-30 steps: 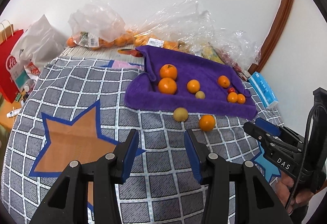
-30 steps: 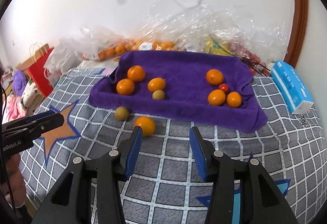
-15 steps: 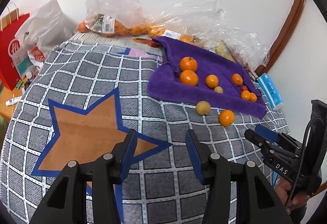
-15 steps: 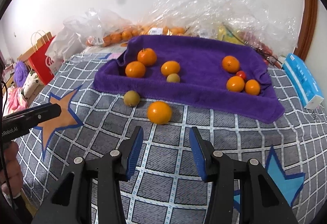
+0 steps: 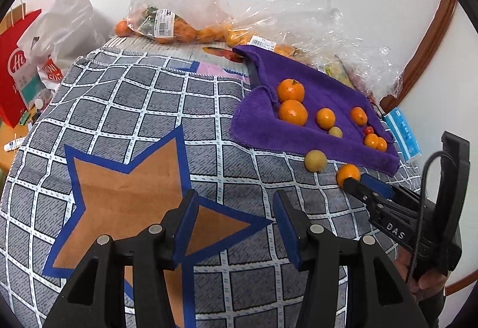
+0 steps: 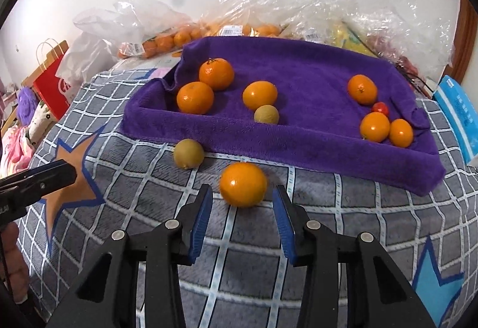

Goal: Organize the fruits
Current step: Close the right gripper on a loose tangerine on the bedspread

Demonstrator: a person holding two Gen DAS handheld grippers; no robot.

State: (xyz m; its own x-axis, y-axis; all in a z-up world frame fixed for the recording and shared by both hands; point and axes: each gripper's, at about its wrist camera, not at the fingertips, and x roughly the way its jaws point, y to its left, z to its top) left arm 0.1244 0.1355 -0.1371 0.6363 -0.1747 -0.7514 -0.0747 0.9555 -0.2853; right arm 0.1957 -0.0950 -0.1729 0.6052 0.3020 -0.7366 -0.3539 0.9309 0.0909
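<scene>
While the left gripper [image 5: 236,226] widens over bare cloth, the right gripper [image 6: 242,219], jaws apart and narrowing, now reaches the loose orange [image 6: 243,184], readying a pickup.

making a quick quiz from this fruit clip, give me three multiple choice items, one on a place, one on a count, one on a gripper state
1. Where is the loose orange nearest the right gripper?
A. on the purple towel
B. on the checked cloth, off the towel
C. in a plastic bag

2. How many small red fruits lie on the purple towel?
A. one
B. three
C. none

3. The right gripper is:
A. shut on the orange
B. open, orange just ahead of its fingertips
C. holding the towel

Key: 1 B, it sits on the checked cloth before the towel's edge. 2 A, a single red fruit shows. 3 B, gaps show beside the orange.
</scene>
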